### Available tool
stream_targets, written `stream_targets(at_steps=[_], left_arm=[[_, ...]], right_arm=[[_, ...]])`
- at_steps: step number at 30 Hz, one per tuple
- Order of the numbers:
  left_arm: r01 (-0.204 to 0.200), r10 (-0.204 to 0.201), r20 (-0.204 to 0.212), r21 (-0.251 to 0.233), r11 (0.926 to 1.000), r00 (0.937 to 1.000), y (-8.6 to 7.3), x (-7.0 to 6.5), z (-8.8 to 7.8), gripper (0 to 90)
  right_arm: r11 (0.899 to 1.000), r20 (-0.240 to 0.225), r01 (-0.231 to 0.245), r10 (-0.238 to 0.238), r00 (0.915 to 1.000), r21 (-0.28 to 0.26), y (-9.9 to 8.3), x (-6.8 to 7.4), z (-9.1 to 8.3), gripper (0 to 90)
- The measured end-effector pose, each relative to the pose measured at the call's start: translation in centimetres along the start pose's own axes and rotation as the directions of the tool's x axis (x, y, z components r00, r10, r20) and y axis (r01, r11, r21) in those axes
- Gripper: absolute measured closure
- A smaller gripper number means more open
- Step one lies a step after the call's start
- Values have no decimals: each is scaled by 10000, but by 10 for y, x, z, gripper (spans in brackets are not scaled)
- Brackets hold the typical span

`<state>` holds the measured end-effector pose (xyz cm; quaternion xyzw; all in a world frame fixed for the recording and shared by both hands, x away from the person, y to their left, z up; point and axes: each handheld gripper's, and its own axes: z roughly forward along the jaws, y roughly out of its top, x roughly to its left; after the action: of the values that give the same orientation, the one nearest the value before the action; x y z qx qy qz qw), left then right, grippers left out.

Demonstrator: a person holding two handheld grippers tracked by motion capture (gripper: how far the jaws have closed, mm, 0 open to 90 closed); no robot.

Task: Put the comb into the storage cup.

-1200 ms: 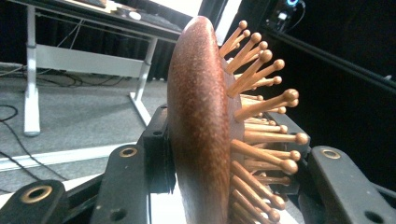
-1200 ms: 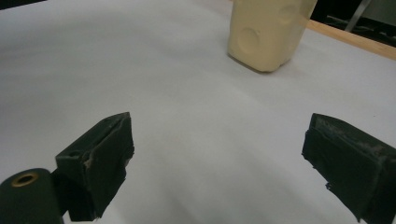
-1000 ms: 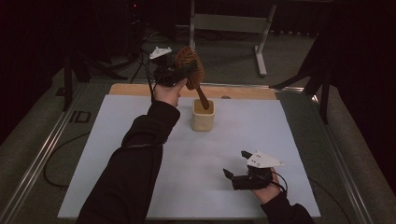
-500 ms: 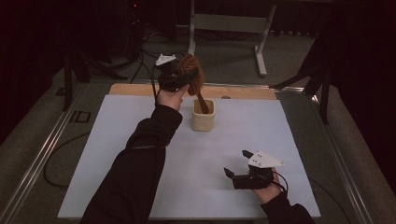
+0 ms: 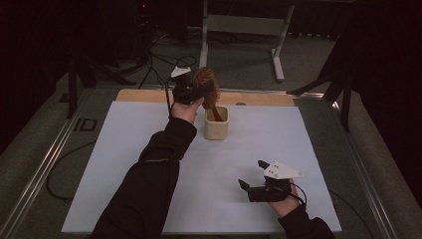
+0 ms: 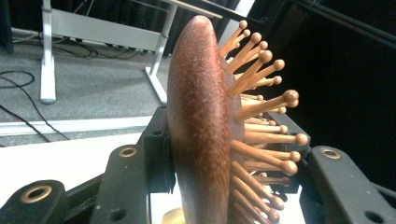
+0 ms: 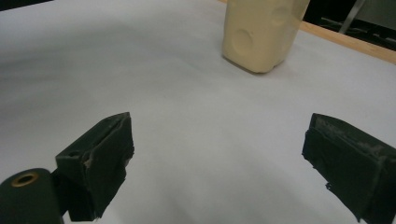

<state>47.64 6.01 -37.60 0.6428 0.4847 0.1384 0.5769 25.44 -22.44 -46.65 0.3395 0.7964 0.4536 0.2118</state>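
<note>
Since the earlier frames the left gripper [image 5: 195,92] has come down with the wooden hairbrush [image 5: 206,83], so that the brush's handle now dips into the cream cup [image 5: 217,126], where a second ago it hung above the rim; the right gripper [image 5: 258,175] has kept its place near the front of the table.

The left gripper's jaws are closed on the head of the hairbrush [image 6: 205,126]; in the left gripper view one jaw lies against the smooth brown back and the other sits among the ball-tipped wooden pins, with the head standing on edge between them; in the high view the head is tilted above the cup and the handle slopes down past the rim into it; how deep the handle goes I cannot tell, since the cup's wall hides its end.

The cup stands upright on the white sheet [image 5: 149,149], near the far edge, just short of the bare wooden strip [image 5: 144,95] along the table's back.

The right gripper rests low over the sheet, well apart from the cup; its jaws stand wide apart with nothing between them; in the right gripper view the cup [image 7: 261,32] shows ahead of them, beyond bare white sheet [image 7: 187,116].
</note>
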Motion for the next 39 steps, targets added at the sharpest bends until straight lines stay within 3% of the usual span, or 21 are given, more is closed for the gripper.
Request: stream_targets(at_steps=[24, 30, 39], left_arm=[[393, -402, 181, 496, 9980, 9990, -19, 10, 11, 527], [304, -319, 226, 611, 9977, 9992, -25, 12, 15, 526], [495, -512, 223, 713, 9962, 9984, -26, 20, 15, 500]], right_arm=[[10000, -77, -27, 28, 10000, 57, -1, -1, 1, 81], [9999, -118, -84, 85, 9999, 60, -1, -1, 2, 82], [9999, -143, -101, 101, 9998, 55, -1, -1, 2, 81]])
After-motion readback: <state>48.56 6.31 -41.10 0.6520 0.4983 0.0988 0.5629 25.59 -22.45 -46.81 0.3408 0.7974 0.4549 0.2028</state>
